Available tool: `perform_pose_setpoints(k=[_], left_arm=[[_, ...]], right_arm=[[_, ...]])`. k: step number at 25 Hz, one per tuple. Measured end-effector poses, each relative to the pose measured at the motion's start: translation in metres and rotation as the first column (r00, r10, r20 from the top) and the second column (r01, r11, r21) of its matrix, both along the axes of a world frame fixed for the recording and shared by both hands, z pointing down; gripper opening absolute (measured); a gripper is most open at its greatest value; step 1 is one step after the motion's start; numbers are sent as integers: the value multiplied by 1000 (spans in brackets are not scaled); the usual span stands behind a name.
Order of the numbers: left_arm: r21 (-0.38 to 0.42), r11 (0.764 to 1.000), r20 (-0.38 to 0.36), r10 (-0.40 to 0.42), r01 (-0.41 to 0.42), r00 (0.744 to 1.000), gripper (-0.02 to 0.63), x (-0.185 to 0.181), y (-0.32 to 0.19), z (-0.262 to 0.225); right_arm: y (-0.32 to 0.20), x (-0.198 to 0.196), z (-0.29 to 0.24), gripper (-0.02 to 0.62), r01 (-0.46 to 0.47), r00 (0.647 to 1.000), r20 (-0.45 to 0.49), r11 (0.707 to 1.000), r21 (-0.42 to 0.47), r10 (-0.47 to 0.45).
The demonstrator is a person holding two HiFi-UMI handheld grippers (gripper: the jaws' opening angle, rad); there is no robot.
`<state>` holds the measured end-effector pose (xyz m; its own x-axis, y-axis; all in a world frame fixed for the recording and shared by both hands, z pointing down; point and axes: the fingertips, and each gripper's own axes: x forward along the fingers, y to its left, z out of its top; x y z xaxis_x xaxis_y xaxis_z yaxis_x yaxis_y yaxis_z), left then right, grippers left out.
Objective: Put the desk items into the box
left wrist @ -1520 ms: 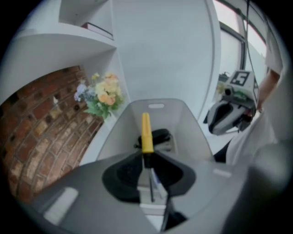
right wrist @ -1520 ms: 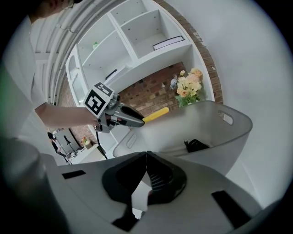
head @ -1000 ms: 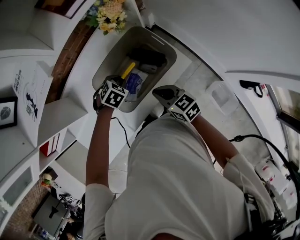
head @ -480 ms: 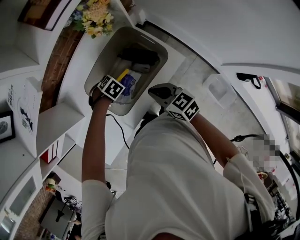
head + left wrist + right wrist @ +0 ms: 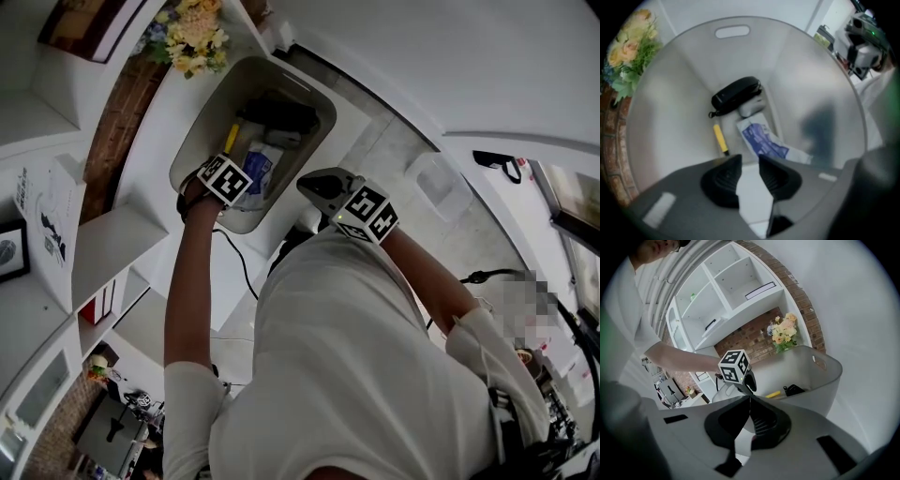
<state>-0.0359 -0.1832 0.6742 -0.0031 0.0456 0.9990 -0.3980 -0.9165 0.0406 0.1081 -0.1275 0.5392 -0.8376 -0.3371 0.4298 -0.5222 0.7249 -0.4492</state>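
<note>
Pen lies in the box, dark tip toward the left tool, its empty jaws just opened; right tool closed.

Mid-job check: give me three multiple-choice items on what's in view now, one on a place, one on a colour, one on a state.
1. Where does the pen lie?
A. inside the box
B. on a shelf
C. among the flowers

2. What colour is the packet's print?
A. red
B. green
C. blue

3. How do the right gripper's jaws stand?
A. shut, empty
B. wide apart
C. closed on the pen

Answers:
1 A: the yellow pen lies on the box floor, beside the black case.
2 C: the packet shows blue print on white.
3 A: in the right gripper view the jaw tips meet with nothing between them.
</note>
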Motion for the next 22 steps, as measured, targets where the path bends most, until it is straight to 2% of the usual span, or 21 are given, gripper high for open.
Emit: perform_pose_setpoints(k=[6,10,17,22], left_arm=[[75,996,-47,-51,54,998,98,-2,-3,-18],[160,980,-120,-96,115,988,98,-1,-7,-38],[277,927,-239,-187,252,953,94,-2,-4,-69],[319,870,-324,-273,377,906,56,-6,8,-84]], right_arm=[[-1,-8,-4,3,39,999,-3,999,15,-39],[-1,-11,-5,3,59,998,-8,998,21,-59],[2,-14,-9,3,111,994,-19,993,38,-110],[8,-12,-10,3,150,988,-28,988,45,-149]])
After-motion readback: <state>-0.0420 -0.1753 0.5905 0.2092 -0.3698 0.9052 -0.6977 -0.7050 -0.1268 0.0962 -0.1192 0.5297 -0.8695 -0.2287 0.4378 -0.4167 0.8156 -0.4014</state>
